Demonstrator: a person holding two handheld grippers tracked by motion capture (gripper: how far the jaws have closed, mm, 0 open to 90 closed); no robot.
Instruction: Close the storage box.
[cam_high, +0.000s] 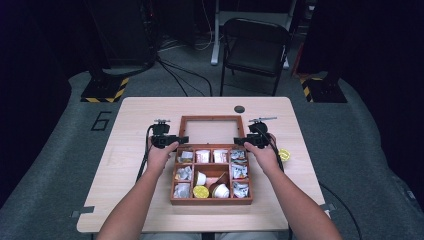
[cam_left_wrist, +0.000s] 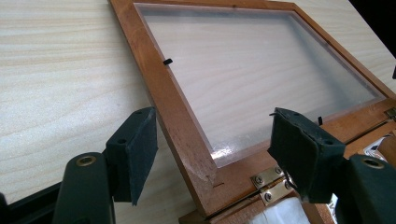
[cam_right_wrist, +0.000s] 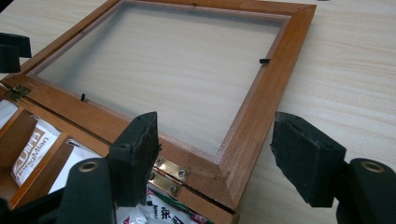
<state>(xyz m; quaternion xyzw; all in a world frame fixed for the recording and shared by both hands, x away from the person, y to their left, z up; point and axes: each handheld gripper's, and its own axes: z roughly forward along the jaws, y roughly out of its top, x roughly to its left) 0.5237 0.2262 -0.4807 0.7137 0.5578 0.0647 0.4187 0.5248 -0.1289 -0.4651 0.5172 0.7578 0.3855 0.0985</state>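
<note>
Over the middle of the pale wooden table sat the compartmented brown wooden box of sachets and little cups, its glass-paned wooden lid flung flat open behind it. Left gripper and right gripper each hovered at a hinge-side corner of that lid, jaws spread wide and holding nothing. Looked to me like the start of closing it; next they'd need to pinch the frame rails and swing the lid up together, evenly on the brass hinges.

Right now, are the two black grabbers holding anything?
No. Both are open: the left gripper and right gripper each straddle a hinge-side corner of the flat-lying wooden-framed clear lid without clamping it.
</note>
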